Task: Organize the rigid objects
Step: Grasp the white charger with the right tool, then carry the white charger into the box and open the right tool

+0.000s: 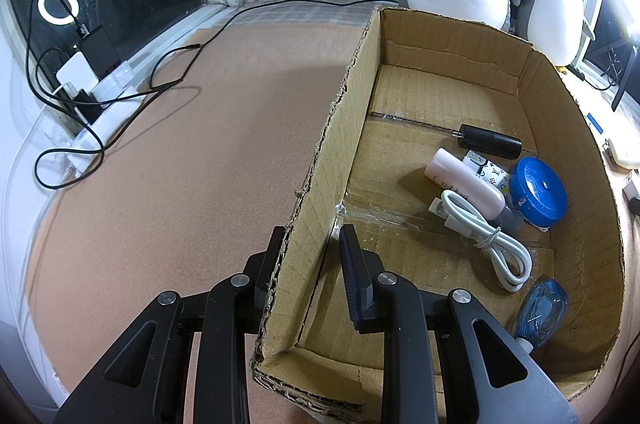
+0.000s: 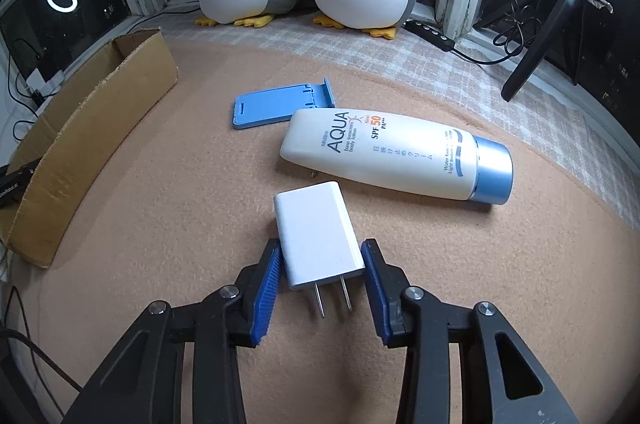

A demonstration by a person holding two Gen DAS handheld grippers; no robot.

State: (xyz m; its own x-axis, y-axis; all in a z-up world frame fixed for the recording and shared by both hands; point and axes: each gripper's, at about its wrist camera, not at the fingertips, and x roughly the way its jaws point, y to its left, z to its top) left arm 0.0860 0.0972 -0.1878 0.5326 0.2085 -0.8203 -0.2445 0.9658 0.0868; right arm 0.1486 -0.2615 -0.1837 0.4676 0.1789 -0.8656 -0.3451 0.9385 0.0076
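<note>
The left gripper (image 1: 310,256) is straddling the near wall of the cardboard box (image 1: 340,127), jaws spread with one finger outside and one inside, probably steadying it for incoming items, while a blue tape measure (image 1: 538,189), white cable (image 1: 488,236) and black cylinder (image 1: 490,141) are lying toward its 3 o'clock side. The right gripper (image 2: 322,264) is bracketing the white charger (image 2: 316,232), jaws wide and not yet pinching it. A sunscreen bottle (image 2: 396,155) is lying at 1 o'clock and a blue phone stand (image 2: 276,101) at 12, neither blocking the lift.
</note>
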